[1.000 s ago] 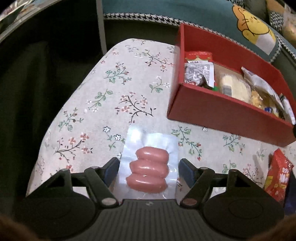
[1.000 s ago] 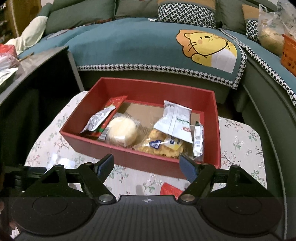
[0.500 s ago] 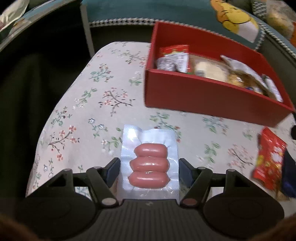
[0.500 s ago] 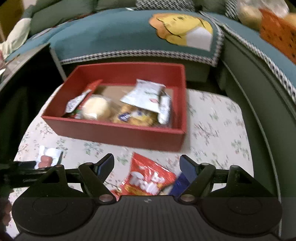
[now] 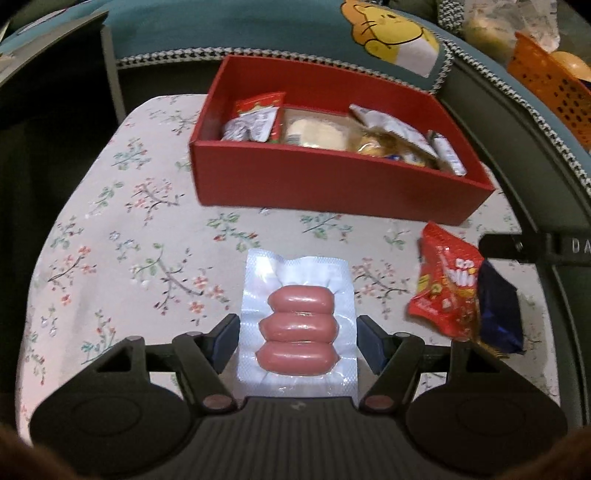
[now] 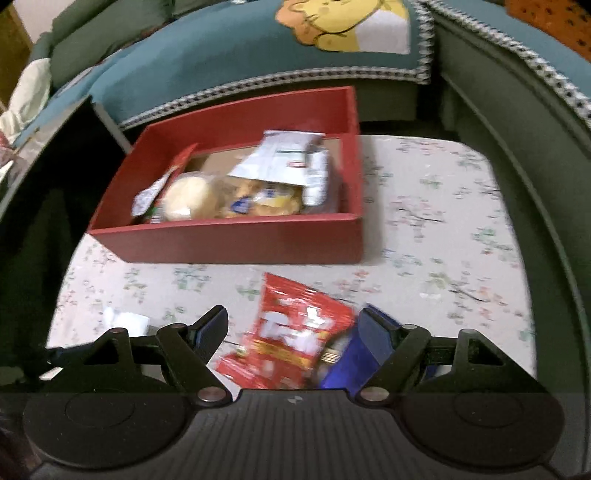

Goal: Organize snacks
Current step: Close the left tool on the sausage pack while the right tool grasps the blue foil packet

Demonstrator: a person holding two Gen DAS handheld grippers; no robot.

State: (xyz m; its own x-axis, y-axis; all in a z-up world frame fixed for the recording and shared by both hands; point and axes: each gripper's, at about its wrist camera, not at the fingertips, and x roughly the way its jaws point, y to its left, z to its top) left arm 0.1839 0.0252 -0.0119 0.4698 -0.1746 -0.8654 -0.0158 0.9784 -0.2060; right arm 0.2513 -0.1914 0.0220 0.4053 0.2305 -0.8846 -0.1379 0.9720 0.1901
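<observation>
A clear vacuum pack of three pink sausages lies on the floral tablecloth between the fingers of my open left gripper; the fingers stand at its two sides, apart from it. A red snack bag and a dark blue packet lie between the fingers of my open right gripper. Both also show in the left wrist view, the red bag and the blue packet. The red box holds several snack packs; it shows in the right wrist view too.
The floral table ends in dark drops at left and front. A teal sofa with a bear cushion stands behind the box. An orange basket sits at far right. The right gripper's body shows at the table's right edge.
My right gripper has dropped and moved toward the red bag and blue packet, which now lie between its fingers. My left gripper has turned right, keeping the sausage pack between its fingers.
</observation>
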